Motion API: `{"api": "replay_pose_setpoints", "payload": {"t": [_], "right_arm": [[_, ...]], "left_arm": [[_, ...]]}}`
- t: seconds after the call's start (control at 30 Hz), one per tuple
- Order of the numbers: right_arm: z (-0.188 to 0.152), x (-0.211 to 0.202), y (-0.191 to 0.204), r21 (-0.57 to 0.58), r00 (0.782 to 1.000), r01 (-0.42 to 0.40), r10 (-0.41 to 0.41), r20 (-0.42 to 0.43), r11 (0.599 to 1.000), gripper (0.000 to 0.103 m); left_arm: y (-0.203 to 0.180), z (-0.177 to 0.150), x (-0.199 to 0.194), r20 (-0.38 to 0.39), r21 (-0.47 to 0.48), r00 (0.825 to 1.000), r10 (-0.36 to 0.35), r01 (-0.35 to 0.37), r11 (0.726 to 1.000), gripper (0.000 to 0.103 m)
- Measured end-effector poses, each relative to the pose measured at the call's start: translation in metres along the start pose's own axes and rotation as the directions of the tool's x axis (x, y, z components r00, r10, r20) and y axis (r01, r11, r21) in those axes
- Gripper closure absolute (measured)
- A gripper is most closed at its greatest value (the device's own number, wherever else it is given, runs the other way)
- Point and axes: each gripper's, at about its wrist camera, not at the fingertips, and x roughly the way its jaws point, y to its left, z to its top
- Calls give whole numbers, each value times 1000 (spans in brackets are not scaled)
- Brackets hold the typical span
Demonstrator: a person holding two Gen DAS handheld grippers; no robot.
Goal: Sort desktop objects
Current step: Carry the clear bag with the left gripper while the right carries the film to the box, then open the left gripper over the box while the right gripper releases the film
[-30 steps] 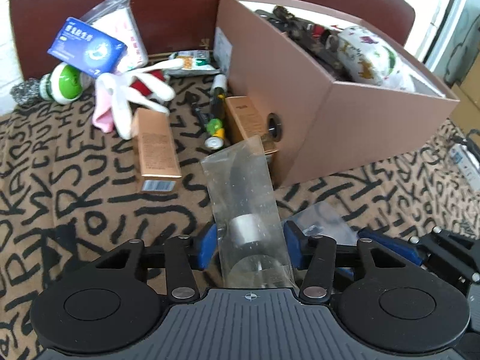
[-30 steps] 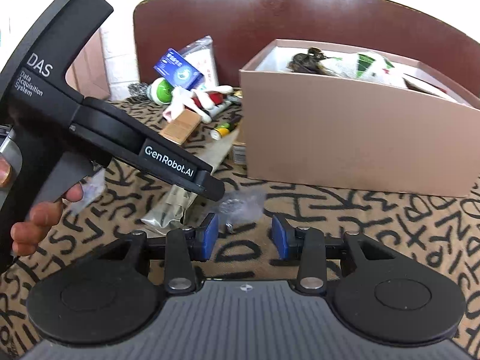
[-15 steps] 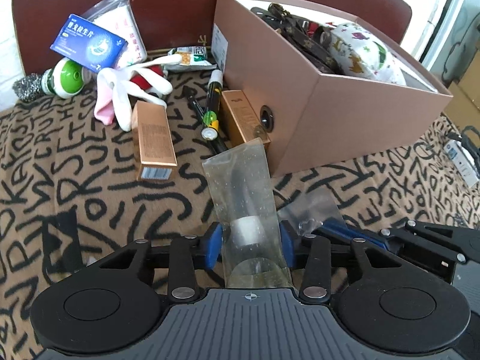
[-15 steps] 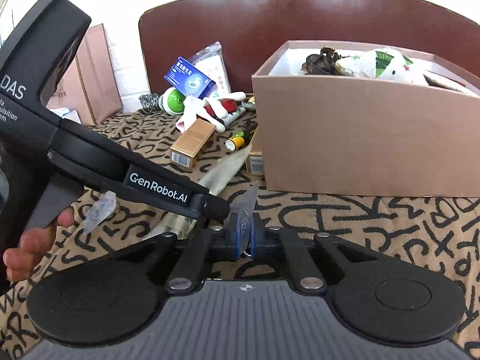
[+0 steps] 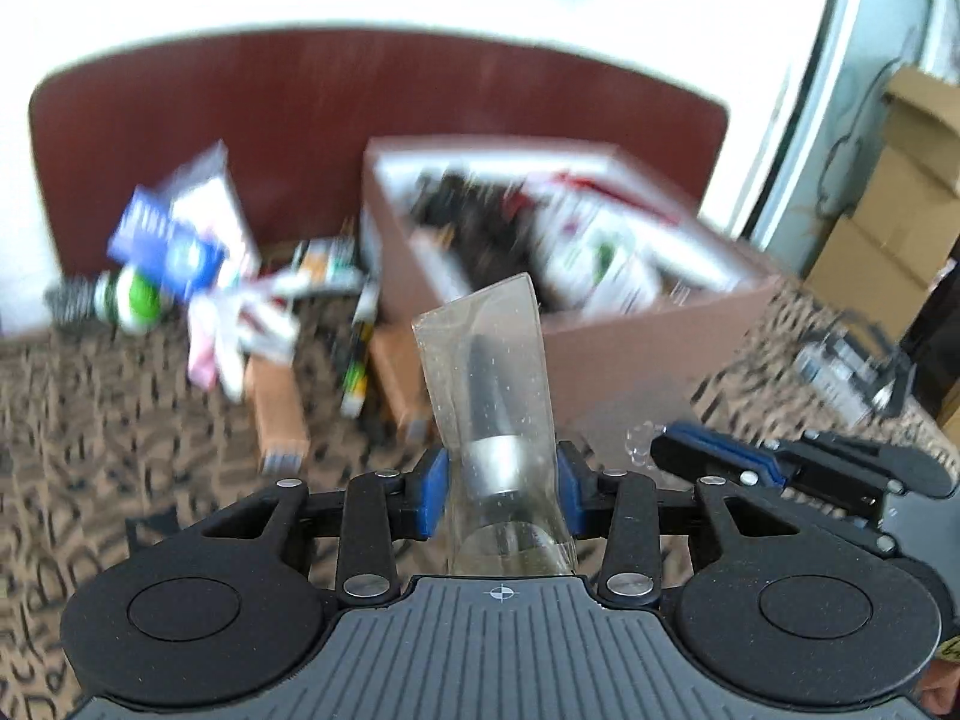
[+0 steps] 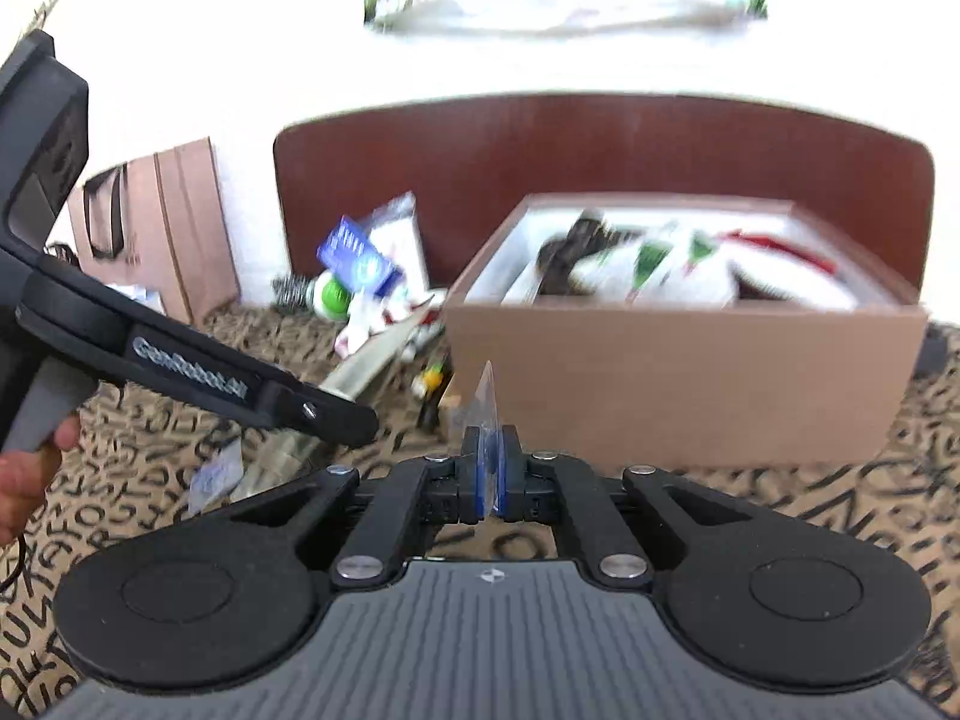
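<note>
Left wrist view sits right behind its own fingers, angled down across the patterned tablecloth (image 5: pixel 120 420) toward the cardboard box (image 5: pixel 630 360), looking into the box's open top. The right gripper (image 5: pixel 660 450) pokes in from the right edge. Right wrist view rides lower and flatter, facing the box's (image 6: pixel 690 384) long side wall. The left gripper's body (image 6: pixel 180 360) crosses its left side. Both views share the box, the brown headboard (image 5: pixel 360 108) and the clutter pile beside the box. Both are motion-blurred.

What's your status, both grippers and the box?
Left gripper shut on clear plastic sleeve with dark cylinder. Right gripper shut on small clear plastic bag. Open brown cardboard box ahead, already part full. Nothing in the way.
</note>
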Motion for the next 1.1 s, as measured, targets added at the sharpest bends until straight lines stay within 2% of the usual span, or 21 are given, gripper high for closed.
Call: {"api": "replay_pose_setpoints", "payload": {"t": [0.13, 0.2, 0.4, 0.67, 0.8, 0.87, 0.93, 1.0, 1.03, 1.07, 1.1], "right_arm": [[24, -15, -20, -11, 995, 47, -46, 88, 999, 99], [36, -18, -33, -7, 988, 79, -77, 130, 997, 99], [70, -5, -73, 2, 960, 179, -176, 219, 984, 99], [87, 56, -113, 16, 956, 224, -223, 192, 975, 99], [89, 79, -125, 40, 959, 223, -226, 169, 974, 99], [90, 90, -132, 50, 960, 226, -231, 158, 973, 98], [93, 101, -140, 57, 962, 223, -229, 148, 973, 98], [97, 113, -148, 57, 966, 216, -221, 132, 975, 98], [98, 119, -151, 54, 968, 213, -218, 120, 975, 98], [98, 124, -153, 54, 969, 219, -223, 108, 974, 88], [97, 127, -155, 52, 966, 235, -239, 95, 971, 64]], "left_arm": [[-18, 43, -3, 63, 7, 997, -44, 43, 999, 65], [-27, 62, 2, 86, 23, 995, -41, 39, 999, 64], [-40, 116, 49, 72, -2, 996, -50, 51, 999, 64], [-31, 153, 138, -22, -60, 1000, 4, -6, 998, 64], [-26, 160, 167, -52, -57, 998, 43, -46, 997, 63], [-25, 164, 172, -44, -48, 997, 58, -60, 997, 55], [-23, 166, 174, -31, -57, 997, 68, -70, 996, 40], [-23, 169, 173, -13, -69, 997, 81, -82, 994, 22], [-22, 169, 172, -4, -75, 996, 85, -85, 994, 8], [-21, 168, 169, 14, -82, 996, 89, -88, 993, 3], [-21, 166, 166, 31, -84, 996, 88, -85, 993, 2]]}}
